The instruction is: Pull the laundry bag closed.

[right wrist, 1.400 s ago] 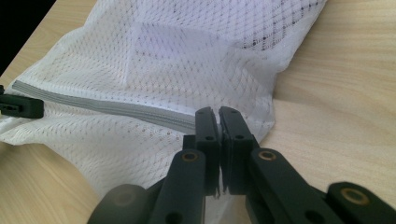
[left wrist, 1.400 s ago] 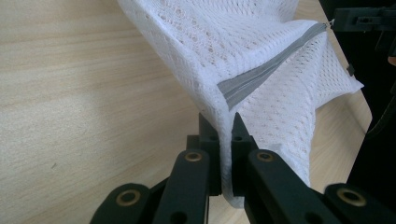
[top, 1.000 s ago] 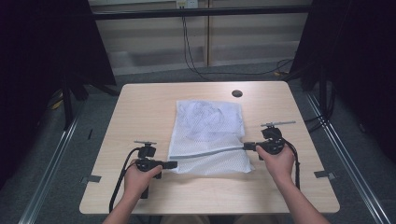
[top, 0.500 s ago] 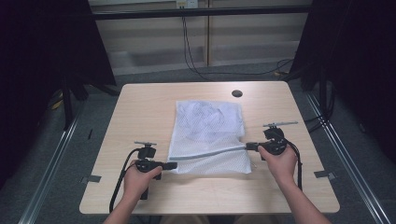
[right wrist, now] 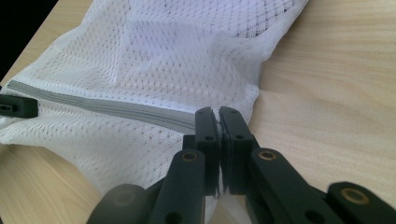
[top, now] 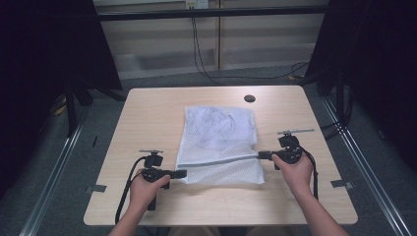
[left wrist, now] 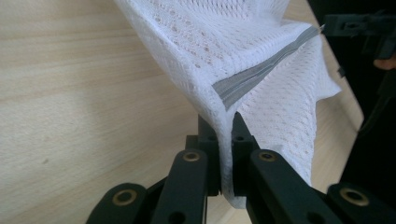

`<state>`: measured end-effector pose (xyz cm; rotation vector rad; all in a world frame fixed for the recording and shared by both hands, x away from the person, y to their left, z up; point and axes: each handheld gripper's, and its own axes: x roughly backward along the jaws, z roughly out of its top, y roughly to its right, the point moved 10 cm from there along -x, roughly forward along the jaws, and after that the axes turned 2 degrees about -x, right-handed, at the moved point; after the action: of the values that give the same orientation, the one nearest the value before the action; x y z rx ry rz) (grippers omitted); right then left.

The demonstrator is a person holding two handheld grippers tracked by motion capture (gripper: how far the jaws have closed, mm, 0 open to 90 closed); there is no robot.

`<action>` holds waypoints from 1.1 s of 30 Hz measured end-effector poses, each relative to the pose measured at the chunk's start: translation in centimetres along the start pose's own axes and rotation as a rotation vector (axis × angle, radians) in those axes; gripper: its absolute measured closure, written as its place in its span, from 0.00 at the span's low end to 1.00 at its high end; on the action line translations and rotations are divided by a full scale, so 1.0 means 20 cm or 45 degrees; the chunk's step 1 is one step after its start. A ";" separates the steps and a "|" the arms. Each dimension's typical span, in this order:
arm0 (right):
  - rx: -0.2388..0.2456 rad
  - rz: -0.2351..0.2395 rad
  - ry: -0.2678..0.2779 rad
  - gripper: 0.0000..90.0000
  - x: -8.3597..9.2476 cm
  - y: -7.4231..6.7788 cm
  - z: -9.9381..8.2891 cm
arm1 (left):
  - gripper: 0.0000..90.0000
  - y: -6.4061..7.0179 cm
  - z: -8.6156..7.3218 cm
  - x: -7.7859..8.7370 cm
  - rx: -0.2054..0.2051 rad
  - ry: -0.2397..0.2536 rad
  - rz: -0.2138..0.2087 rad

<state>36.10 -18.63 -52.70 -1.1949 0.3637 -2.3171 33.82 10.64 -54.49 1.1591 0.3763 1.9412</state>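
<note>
A white mesh laundry bag point(top: 220, 136) with a grey zipper strip point(top: 221, 161) lies on the wooden table point(top: 147, 113). My left gripper point(top: 183, 173) is shut on the bag's near left edge, by the zipper's left end; the mesh point(left wrist: 224, 56) is pinched between its jaws. My right gripper point(top: 261, 155) is shut on the zipper's right end, the jaws pressed together on the mesh bag point(right wrist: 154, 60) where the zipper point(right wrist: 116, 109) meets them. The zipper runs taut between the two grippers. Inside the bag a darker crumpled item shows faintly.
A round cable hole point(top: 250, 98) sits at the table's far right. Bare tabletop lies left, right and in front of the bag. Dark curtains and floor rails flank the table. Each gripper's cable trails toward the near edge.
The right gripper end of the zipper has shifted slightly, drawing the zipper straighter. Both hands stay where they were.
</note>
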 end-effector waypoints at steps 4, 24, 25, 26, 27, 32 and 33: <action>0.012 -0.013 0.007 0.96 0.00 0.01 0.00 | 0.86 0.02 0.00 0.00 -0.024 0.009 0.002; 0.085 -0.049 0.050 0.83 0.03 0.02 0.00 | 0.42 0.00 0.04 0.02 -0.128 0.096 0.050; 0.091 -0.052 0.054 0.80 0.03 0.02 0.00 | 0.41 0.00 0.04 0.02 -0.129 0.096 0.050; 0.099 -0.048 0.058 0.78 0.03 0.02 0.00 | 0.40 0.00 0.04 0.02 -0.136 0.099 0.053; 0.106 -0.050 0.062 0.75 0.04 0.02 0.00 | 0.38 0.00 0.05 0.02 -0.130 0.111 0.056; 0.132 -0.090 0.067 0.63 0.05 0.04 -0.01 | 0.31 -0.02 0.05 0.03 -0.150 0.129 0.078; 0.143 -0.087 0.074 0.61 0.05 0.05 -0.01 | 0.31 -0.02 0.05 0.04 -0.148 0.135 0.077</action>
<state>35.74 -19.98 -52.44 -1.1036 0.2133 -2.4008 34.78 11.32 -53.79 1.0059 0.2830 2.0546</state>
